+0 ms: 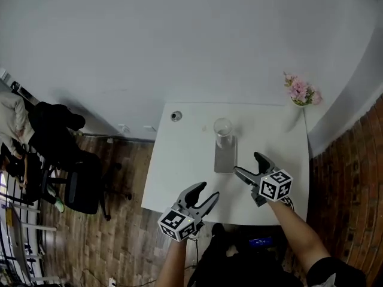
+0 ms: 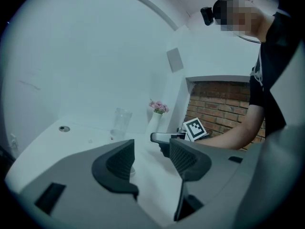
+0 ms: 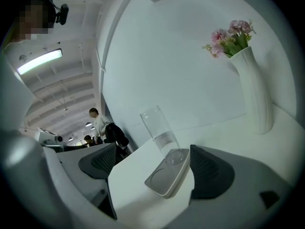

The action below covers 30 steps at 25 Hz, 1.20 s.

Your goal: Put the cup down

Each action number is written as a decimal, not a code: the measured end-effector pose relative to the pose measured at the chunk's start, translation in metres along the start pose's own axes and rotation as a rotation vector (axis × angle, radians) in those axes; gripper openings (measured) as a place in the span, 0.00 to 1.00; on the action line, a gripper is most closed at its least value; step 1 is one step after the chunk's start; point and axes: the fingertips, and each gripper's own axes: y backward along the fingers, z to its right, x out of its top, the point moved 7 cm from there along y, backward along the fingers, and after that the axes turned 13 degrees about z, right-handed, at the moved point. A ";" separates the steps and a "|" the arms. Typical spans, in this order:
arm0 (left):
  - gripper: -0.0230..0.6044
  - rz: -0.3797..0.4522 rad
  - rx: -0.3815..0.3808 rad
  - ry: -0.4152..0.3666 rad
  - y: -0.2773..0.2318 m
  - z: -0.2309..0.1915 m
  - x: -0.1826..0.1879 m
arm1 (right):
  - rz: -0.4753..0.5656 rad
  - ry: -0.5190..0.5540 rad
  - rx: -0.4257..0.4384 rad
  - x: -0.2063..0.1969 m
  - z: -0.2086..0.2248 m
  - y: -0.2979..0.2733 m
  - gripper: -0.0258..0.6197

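Between the pads of the right claw (image 1: pixel 247 164) nothing is pinched: its jaws stand spread wide and empty, with a grey tray (image 3: pixel 167 178) lying ahead of them. At about eleven o'clock from it the cup (image 1: pixel 222 130) stands upright on the tray's far end, apart from both claws, so it looks already set down. Clear and thin-walled, it is probably light, stiff, slippery and breakable; a gentle hold around its middle would suit. At seven o'clock the left claw (image 1: pixel 207 191) is likewise spread and empty. All rests on a smooth white table (image 1: pixel 179 172), with a flower vase (image 1: pixel 301 94) at one o'clock, a brick wall (image 1: pixel 353 178) at three and a dark chair (image 1: pixel 78 184) at nine.
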 end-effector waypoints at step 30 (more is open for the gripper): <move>0.09 0.093 -0.112 0.090 0.024 0.052 -0.007 | -0.092 0.104 0.236 0.008 -0.091 0.087 0.06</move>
